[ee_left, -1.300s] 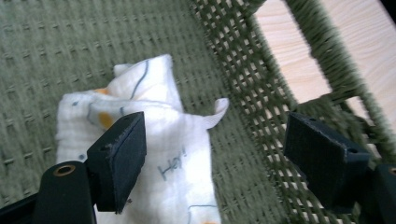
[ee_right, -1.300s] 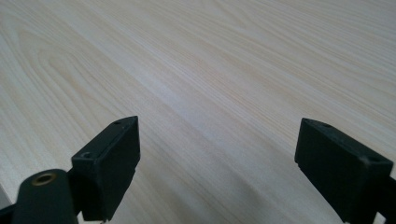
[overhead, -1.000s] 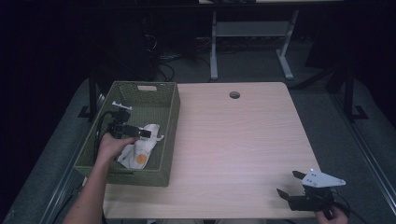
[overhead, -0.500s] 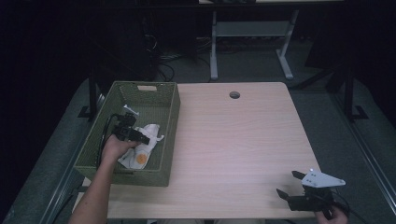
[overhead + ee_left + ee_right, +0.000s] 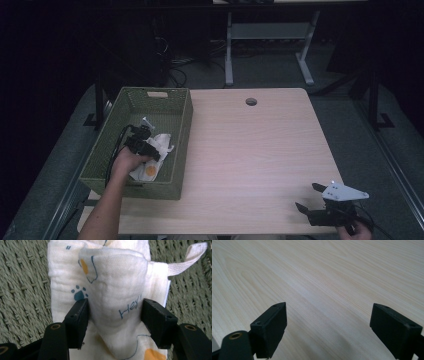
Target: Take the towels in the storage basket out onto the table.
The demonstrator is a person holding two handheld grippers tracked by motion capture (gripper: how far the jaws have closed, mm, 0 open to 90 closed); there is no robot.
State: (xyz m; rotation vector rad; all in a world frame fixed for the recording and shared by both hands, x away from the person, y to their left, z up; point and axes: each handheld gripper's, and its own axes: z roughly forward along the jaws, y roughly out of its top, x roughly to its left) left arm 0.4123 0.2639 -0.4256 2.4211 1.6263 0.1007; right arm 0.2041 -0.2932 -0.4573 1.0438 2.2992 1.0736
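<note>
Left gripper (image 5: 154, 150), compared with a second ago: it sits lower in the green woven basket (image 5: 183, 116), down onto the white printed cloth (image 5: 150, 170), where before it hovered above it. The forearm comes in from the bottom left at much the same slant. Its jaws have just been closing, with the cloth between them.

In the left gripper view the two black jaws stand partly open, one on each side of a raised fold of the cloth (image 5: 115, 290). Both inner faces touch the fabric and the fold bulges up between them, so the grip is on, held at that width by the bunched cloth.

Right gripper (image 5: 309, 197): unchanged, resting over the near right corner of the wooden table (image 5: 260, 145), jaws spread wide with nothing between them; bare tabletop shows through the gap in its own view (image 5: 328, 330).

The cloth lies on the basket floor in the near half, toward the basket's right wall. It is bunched and folded. In the high view its long axis runs roughly near-to-far, slightly slanted, with an orange print at the near end. In the left gripper view the pinched fold runs away from the camera, and a white loop tag (image 5: 186, 260) sticks out sideways at the upper right.
</note>
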